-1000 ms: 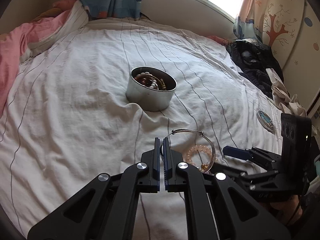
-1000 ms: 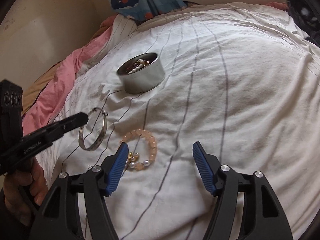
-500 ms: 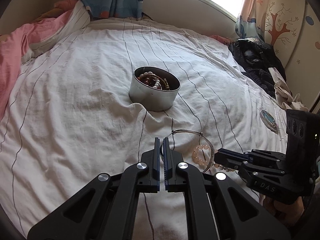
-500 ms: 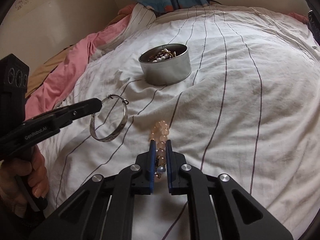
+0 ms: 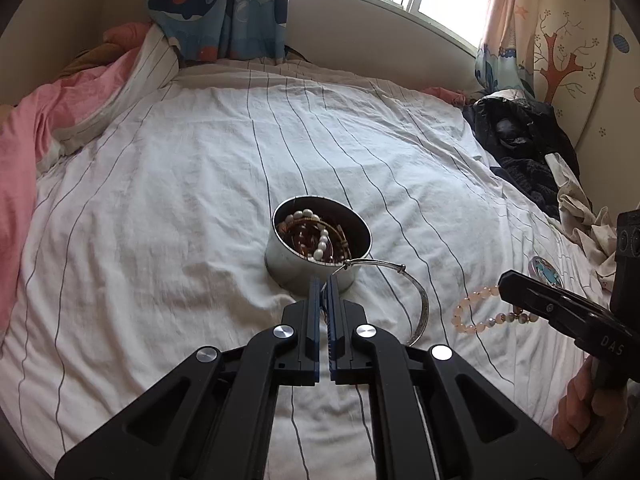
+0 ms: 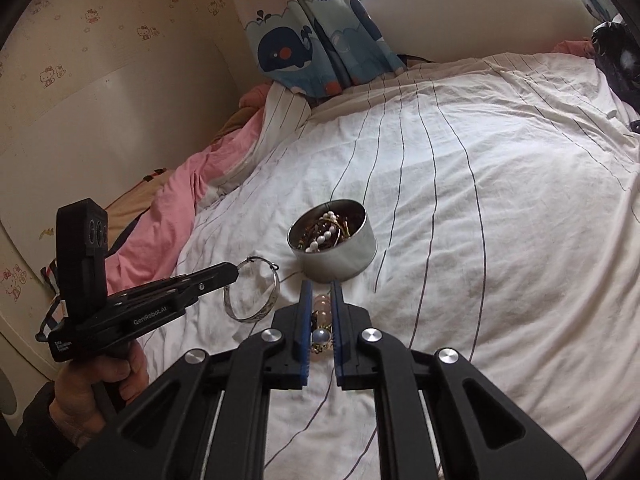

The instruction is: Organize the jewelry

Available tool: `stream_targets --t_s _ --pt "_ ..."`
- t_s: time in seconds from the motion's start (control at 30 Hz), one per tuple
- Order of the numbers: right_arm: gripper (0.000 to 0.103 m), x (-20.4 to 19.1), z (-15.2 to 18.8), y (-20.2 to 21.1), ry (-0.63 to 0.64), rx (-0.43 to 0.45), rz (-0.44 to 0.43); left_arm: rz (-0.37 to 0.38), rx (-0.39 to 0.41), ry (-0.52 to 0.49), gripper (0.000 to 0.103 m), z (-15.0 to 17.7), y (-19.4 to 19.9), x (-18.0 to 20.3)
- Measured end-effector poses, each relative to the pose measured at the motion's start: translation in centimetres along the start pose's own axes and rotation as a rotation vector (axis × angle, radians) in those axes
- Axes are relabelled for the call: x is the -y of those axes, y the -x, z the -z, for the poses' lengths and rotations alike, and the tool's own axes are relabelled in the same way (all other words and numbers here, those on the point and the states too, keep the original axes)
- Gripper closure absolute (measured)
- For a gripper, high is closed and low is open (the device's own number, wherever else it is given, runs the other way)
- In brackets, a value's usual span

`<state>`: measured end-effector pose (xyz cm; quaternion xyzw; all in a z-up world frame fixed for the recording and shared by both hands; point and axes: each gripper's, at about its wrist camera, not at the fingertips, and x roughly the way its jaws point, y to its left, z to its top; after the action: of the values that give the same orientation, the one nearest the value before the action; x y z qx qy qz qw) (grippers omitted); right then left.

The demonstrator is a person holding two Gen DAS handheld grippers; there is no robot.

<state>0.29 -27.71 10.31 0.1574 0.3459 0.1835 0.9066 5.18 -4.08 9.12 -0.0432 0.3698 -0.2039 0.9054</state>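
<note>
A round metal tin [image 5: 288, 270] [image 6: 340, 266] holding several pearl and bead pieces sits in the middle of the striped white bedsheet. My left gripper [image 5: 325, 280] [image 6: 231, 273] is shut on the thin wire end of a silver bangle [image 5: 421, 300] [image 6: 242, 315], which hangs off the sheet just short of the tin. My right gripper [image 6: 321, 286] [image 5: 507, 281] is shut on a pink bead bracelet [image 6: 322, 307] [image 5: 460, 320]. The bracelet dangles to the right of the bangle, also near the tin.
A pink blanket [image 5: 24, 152] bunches along the bed's left side and dark clothes [image 5: 520, 140] pile at its right. A small round blue-patterned disc [image 5: 546, 273] lies on the sheet by the right gripper. Whale-print curtains [image 6: 304, 48] hang behind. Hands [image 6: 96, 376] hold each gripper.
The right gripper's jaws shut on the bead bracelet and lifted it. The left gripper, still shut on the bangle, rose and moved forward, so both pieces now hang closer to the tin.
</note>
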Motion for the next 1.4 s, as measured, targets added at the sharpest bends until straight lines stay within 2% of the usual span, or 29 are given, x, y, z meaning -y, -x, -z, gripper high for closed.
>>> stream_targets --t_s 0.3,0.47,0.5,0.63,0.73,0.8,0.83,0.87,0.93,1.0,1.03,1.1,1.23,1.3,1.4 --pt "0.093 1.0 -3.3 -1.5 -0.011 0.015 -0.029 -0.021 0.001 -0.03 0.1 -4.8 -5.1 0.6" --pt "0.093 1.0 -4.9 -3.1 -0.006 0.021 -0.04 -0.057 -0.088 -0.05 0.098 -5.5 -9.6 0.1" --pt "0.093 1.1 -5.3 -3.5 -0.008 0.021 -0.046 -0.072 -0.086 -0.04 0.098 -5.4 -9.9 -0.3" --pt "0.093 0.9 -6.3 -5.3 -0.026 0.018 -0.084 -0.096 -0.027 0.022 0.093 -5.4 -7.8 -2.4" --pt "0.093 0.6 -7.1 -6.8 -0.051 0.014 -0.135 -0.123 0.0 0.031 0.083 -5.3 -5.8 -3.7" --pt "0.093 0.2 -7.4 -7.8 -0.069 0.012 -0.174 -0.14 0.007 0.03 0.07 -4.9 -4.6 -4.3" --pt "0.093 -0.1 -7.6 -8.5 -0.077 0.01 -0.186 -0.147 0.008 0.027 0.068 -4.6 -4.0 -4.4" --pt "0.093 -0.1 -7.6 -9.4 -0.078 0.004 -0.176 -0.156 0.005 0.021 0.063 -4.2 -3.5 -4.5" --pt "0.093 0.4 -7.4 -11.7 -0.066 -0.035 -0.087 -0.181 -0.002 0.006 0.05 -3.1 -2.7 -4.3" --pt "0.083 1.6 -6.7 -13.2 -0.089 -0.08 -0.004 -0.198 -0.013 -0.02 0.038 -1.7 -1.9 -3.8" --pt "0.082 2.0 -6.2 -13.1 -0.096 -0.084 0.024 -0.205 -0.02 -0.031 0.035 -1.0 -1.7 -3.5" --pt "0.076 2.5 -5.0 -11.6 -0.102 -0.072 0.047 -0.216 -0.032 -0.044 0.023 0.4 -1.2 -2.7" --pt "0.066 2.4 -1.9 -7.8 -0.097 -0.077 0.085 -0.222 -0.06 -0.048 0.012 3.4 -0.2 -1.4" --pt "0.053 1.7 0.1 -5.7 -0.072 -0.076 0.134 -0.232 -0.073 -0.041 0.008 4.8 0.3 -0.9" --pt "0.044 0.1 3.6 -3.1 -0.004 -0.086 0.22 -0.24 -0.09 -0.026 0.007 6.9 1.0 -0.4"
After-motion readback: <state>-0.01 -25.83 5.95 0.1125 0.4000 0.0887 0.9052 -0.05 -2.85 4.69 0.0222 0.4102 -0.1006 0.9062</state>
